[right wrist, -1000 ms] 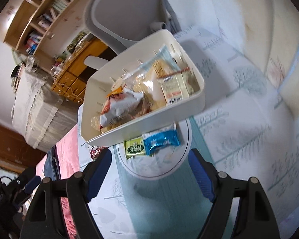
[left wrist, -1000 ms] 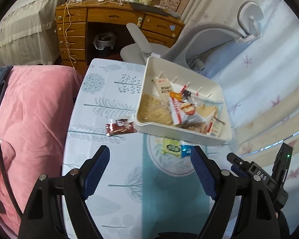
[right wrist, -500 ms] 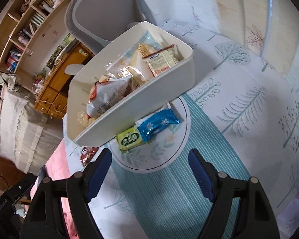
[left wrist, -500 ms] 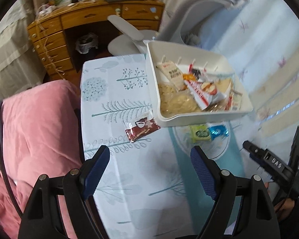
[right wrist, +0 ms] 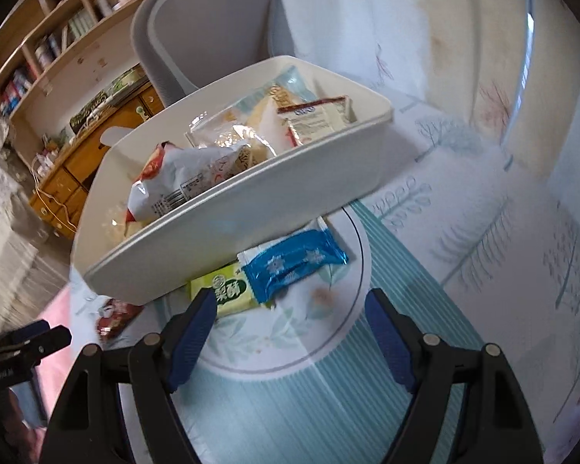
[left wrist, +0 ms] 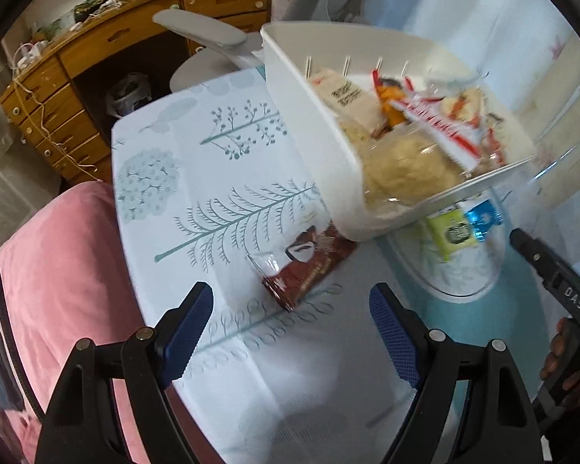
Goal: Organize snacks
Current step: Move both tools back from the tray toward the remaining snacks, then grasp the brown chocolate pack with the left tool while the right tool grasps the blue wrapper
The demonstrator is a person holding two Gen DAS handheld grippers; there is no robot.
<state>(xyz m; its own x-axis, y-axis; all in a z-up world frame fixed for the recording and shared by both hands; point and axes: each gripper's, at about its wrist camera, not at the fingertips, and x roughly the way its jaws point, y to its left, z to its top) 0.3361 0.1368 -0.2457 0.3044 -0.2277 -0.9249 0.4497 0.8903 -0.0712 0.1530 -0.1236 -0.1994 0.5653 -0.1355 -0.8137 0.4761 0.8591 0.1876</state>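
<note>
Soft daylight fills both views, brightest through the pale curtains behind the table's far edge. The white bin casts a faint shadow onto the table beneath it. Motion blur smears the snack wrappers and tablecloth print; fisheye bending curves everything toward dark, vignetted corners.

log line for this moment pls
left gripper: open, above brown packet | right gripper: open, near green packet | white bin: holds snacks
</note>
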